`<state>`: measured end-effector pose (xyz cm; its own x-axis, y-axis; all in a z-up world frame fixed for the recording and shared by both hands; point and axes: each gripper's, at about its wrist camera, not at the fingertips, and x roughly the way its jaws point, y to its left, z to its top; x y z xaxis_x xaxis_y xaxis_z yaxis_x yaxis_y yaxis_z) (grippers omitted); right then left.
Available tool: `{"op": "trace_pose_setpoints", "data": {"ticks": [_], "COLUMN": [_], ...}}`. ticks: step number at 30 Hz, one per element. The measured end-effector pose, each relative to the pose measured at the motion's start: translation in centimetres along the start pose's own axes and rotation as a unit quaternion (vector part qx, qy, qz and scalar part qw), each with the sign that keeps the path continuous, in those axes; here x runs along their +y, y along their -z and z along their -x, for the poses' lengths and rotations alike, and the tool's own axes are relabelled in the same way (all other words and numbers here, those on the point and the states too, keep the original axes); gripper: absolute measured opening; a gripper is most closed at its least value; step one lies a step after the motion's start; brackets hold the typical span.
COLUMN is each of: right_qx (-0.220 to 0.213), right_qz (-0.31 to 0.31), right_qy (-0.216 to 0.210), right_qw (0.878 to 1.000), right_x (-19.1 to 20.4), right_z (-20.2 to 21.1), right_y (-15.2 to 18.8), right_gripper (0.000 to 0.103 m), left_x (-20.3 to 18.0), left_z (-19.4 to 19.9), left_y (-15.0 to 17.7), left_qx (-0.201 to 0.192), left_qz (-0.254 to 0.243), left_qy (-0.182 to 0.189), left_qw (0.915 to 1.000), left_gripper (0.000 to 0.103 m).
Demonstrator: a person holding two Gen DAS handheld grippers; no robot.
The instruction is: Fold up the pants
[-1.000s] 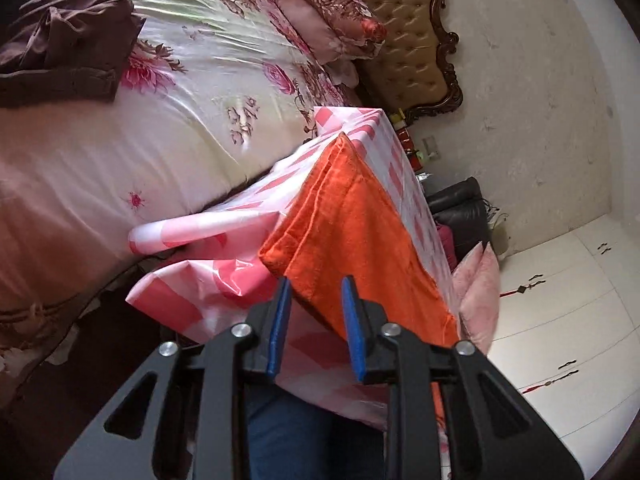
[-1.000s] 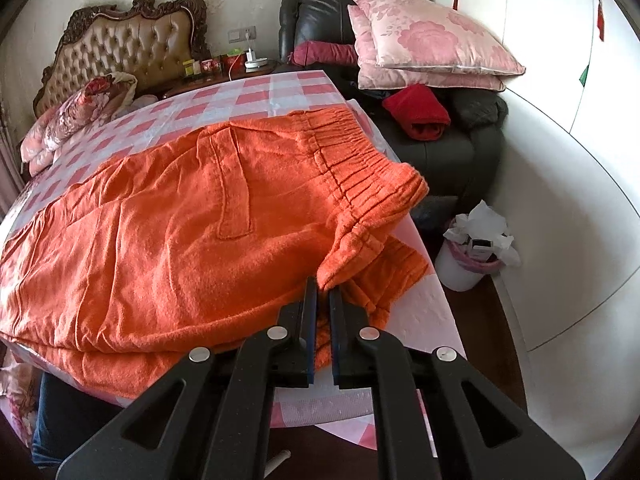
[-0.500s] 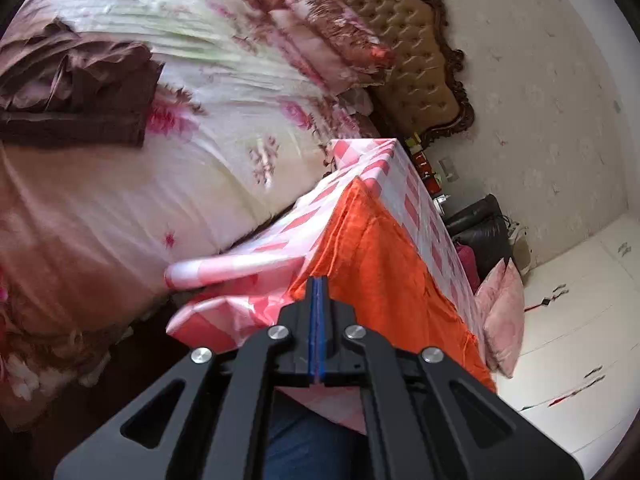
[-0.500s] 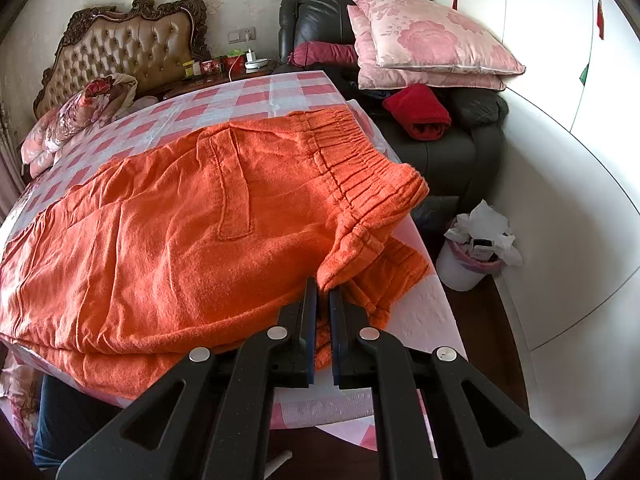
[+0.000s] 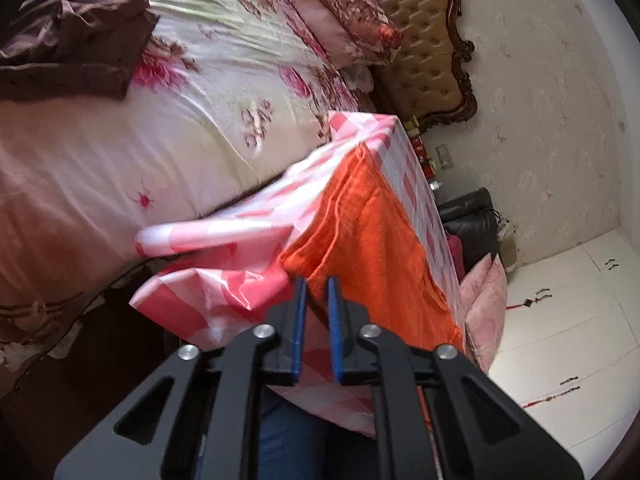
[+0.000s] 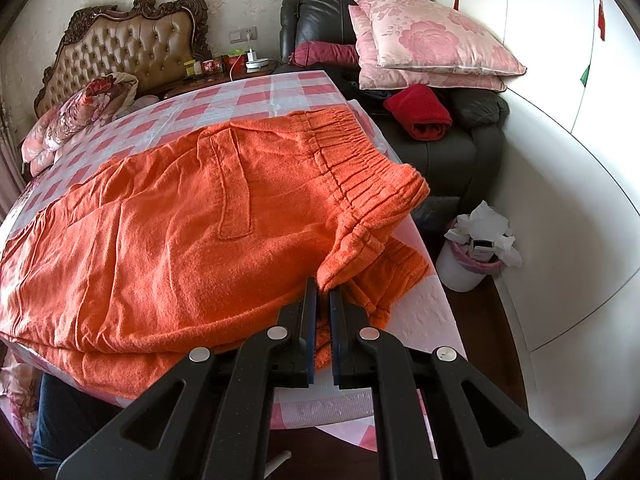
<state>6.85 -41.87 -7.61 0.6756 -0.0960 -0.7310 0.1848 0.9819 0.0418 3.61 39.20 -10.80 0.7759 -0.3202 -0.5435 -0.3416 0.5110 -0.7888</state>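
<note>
The orange pants (image 6: 192, 232) lie spread on the checked-cloth counter (image 6: 280, 92), with the right hand-held gripper (image 6: 323, 292) clenched on a waistband corner, apparently to lift that edge for the fold. The left hand-held gripper (image 5: 317, 292) sits at the leg hem with jaws slightly parted around the fabric edge, not yet clamped. The long axis runs across the counter, elastic waistband (image 6: 360, 168) toward the black armchair (image 6: 460, 148), leg ends toward the bed (image 5: 140, 128).

Left black two-finger gripper with blue pads (image 5: 317, 282): rolled sideways, jaws set narrowly apart, orange cloth edge lying between the tips. Right black two-finger gripper with blue pads (image 6: 323, 282): level, jaws nearly together, pinching a corner of orange fabric.
</note>
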Motion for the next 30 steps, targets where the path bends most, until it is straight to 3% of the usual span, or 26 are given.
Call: {"op": "trace_pose_setpoints", "data": {"ticks": [7,14,16,19,20,25,27,30], "right_qx": [0.0,0.004,0.006,0.003,0.001,0.0,-0.003,-0.005], "right_qz": [0.0,-0.002,0.006,0.02,0.023,0.022,0.018,-0.001], "right_qy": [0.0,-0.004,0.003,0.019,0.023,0.017,0.005,-0.02], "right_qw": [1.0,1.0,1.0,1.0,0.999,1.0,1.0,1.0], "right_x": [0.0,0.0,0.3,0.9,1.0,0.9,0.7,-0.1], "right_z": [0.0,0.0,0.1,0.4,0.5,1.1,1.6,2.0], "right_y": [0.0,-0.1,0.0,0.3,0.3,0.6,0.9,1.0], "right_gripper": [0.007,0.007,0.008,0.009,0.009,0.014,0.021,0.022], "left_x": [-1.5,0.5,0.4,-1.2,-2.5,-7.9,-9.6,-10.0], "left_z": [1.3,-0.2,0.4,1.3,1.0,-3.7,-6.5,-10.5], "left_y": [-0.4,-0.4,-0.8,-2.0,-2.7,-6.1,-7.3,-8.7], "left_qx": [-0.024,-0.01,-0.023,-0.05,-0.052,-0.01,0.015,0.063], "left_qz": [-0.036,-0.015,-0.016,-0.04,-0.065,-0.166,-0.201,-0.211], "left_qy": [-0.04,-0.052,-0.074,-0.08,-0.076,-0.087,-0.103,-0.136], "left_qw": [0.9983,0.9985,0.9969,0.9947,0.9936,0.9823,0.9741,0.966], "left_gripper": [0.004,0.006,0.007,0.047,0.053,0.06,0.065,0.067]}}
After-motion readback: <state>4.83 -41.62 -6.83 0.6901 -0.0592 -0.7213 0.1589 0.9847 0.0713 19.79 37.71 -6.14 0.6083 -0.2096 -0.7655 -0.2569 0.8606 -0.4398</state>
